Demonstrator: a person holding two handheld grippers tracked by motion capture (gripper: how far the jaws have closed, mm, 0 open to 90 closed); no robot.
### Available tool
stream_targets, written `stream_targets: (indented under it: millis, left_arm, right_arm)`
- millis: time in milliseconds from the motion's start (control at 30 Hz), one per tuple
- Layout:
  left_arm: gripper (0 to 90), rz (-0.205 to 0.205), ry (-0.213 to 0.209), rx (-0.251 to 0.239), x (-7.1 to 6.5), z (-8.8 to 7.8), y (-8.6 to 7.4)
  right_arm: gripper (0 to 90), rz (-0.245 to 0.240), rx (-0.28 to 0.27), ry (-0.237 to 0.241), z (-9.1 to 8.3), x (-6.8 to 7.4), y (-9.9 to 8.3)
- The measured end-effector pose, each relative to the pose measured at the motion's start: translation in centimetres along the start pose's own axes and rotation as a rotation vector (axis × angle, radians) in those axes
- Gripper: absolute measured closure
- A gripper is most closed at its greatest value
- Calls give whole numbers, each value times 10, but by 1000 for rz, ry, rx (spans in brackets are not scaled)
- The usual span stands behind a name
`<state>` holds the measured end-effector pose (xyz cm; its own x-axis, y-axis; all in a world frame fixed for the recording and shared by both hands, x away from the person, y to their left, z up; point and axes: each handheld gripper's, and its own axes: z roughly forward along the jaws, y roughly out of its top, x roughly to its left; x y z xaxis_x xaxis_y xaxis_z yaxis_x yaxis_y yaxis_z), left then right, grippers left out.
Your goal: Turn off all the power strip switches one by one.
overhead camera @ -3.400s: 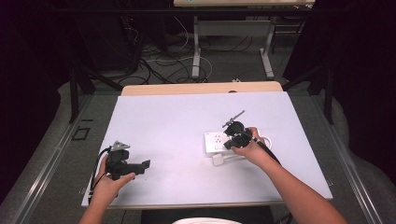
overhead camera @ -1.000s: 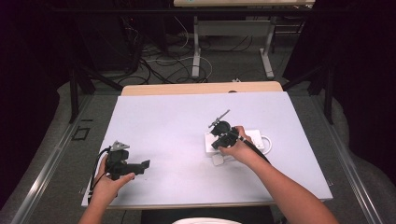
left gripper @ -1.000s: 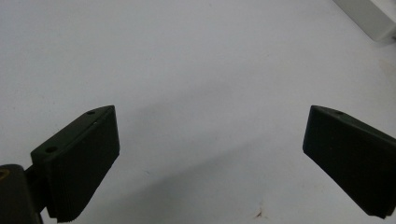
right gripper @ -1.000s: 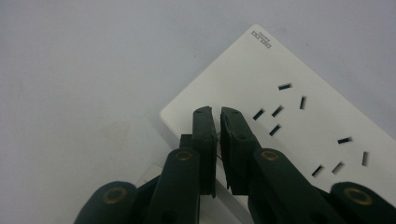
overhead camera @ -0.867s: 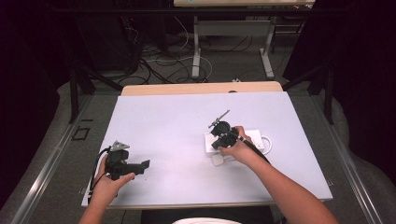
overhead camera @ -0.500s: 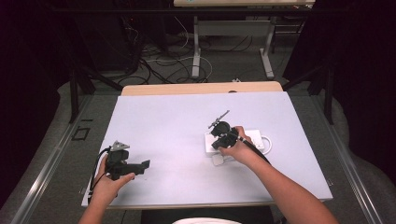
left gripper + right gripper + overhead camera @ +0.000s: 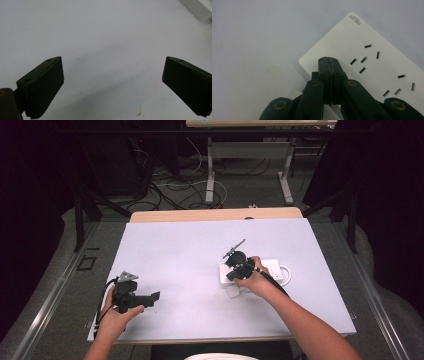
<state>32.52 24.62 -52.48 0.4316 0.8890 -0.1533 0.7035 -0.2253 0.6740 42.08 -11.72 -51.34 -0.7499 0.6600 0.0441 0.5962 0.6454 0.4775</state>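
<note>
A white power strip (image 7: pixel 272 268) lies flat, right of the table's middle; its sockets (image 7: pixel 367 67) face up. My right gripper (image 7: pixel 231 275) hangs over the strip's left end, pointing down. In the right gripper view its jaws (image 7: pixel 328 61) stand pressed together above the strip's near edge. They have just been closing the last bit, and nothing shows between them. A small white piece (image 7: pixel 233 291) lies against the strip's near left corner, partly hidden under the gripper (image 7: pixel 293 94). My left gripper (image 7: pixel 154 296) rests near the front left edge, open and empty (image 7: pixel 112 66).
The white tabletop (image 7: pixel 190 250) has bare room in its middle and back. A white cord loop (image 7: pixel 286 272) sticks out from the strip's right end. A corner of the strip (image 7: pixel 197 8) shows far off in the left gripper view. Table legs and cables lie on the floor behind.
Since the oldest frame my right gripper has shifted a little left along the strip to its left end. Over the last second neither hand has visibly moved.
</note>
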Motion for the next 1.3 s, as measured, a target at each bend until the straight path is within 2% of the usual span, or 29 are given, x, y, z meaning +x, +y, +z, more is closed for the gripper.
stream_targets:
  millis: [200, 400, 467, 533, 733, 867, 900, 933, 967, 1000, 1033, 1133, 1200, 1233, 1300]
  left_arm:
    - [39, -2, 2, -6, -1, 1, 0]
    - [39, 1, -2, -1, -1, 2, 0]
    - [39, 4, -5, -1, 0, 2, 0]
    - [39, 4, -4, -2, 0, 2, 0]
    - [39, 2, -1, -7, 0, 2, 0]
    - [39, 2, 0, -8, 0, 2, 0]
    - [39, 2, 0, -7, 0, 2, 0]
    - [39, 2, 0, -8, 0, 2, 0]
    - [39, 3, 1, -7, 1, 2, 0]
    - [39, -6, 2, -8, 0, 2, 0]
    - [39, 3, 4, -7, 1, 2, 0]
    - [39, 2, 4, -9, 1, 2, 0]
    - [39, 1, 4, -8, 1, 2, 1]
    - [39, 1, 5, -9, 1, 2, 1]
    - [39, -5, 4, -9, 0, 2, 0]
  right_arm:
    - [900, 4, 2, -13, 0, 3, 0]
    - [875, -5, -2, -2, 0, 1, 0]
    - [861, 14, 7, -8, -1, 3, -1]
    - [847, 1, -2, -7, -2, 2, -2]
    - [786, 28, -34, -4, -8, -2, -9]
    - [749, 77, -56, -4, -14, -4, -16]
    - [742, 63, -75, -4, -16, -7, -19]
    - [733, 81, -122, -3, -15, -8, -22]
    - [718, 83, -90, -8, -20, -9, -24]
    - [707, 103, -176, -9, -17, -10, -28]
    - [694, 111, -116, -13, -23, -12, -30]
    - [655, 150, -147, -18, -30, -16, -40]
    - [633, 153, -164, -15, -35, -21, -47]
    - [619, 183, -190, -8, -36, -21, -50]
    - [589, 203, -186, -25, -43, -24, -56]
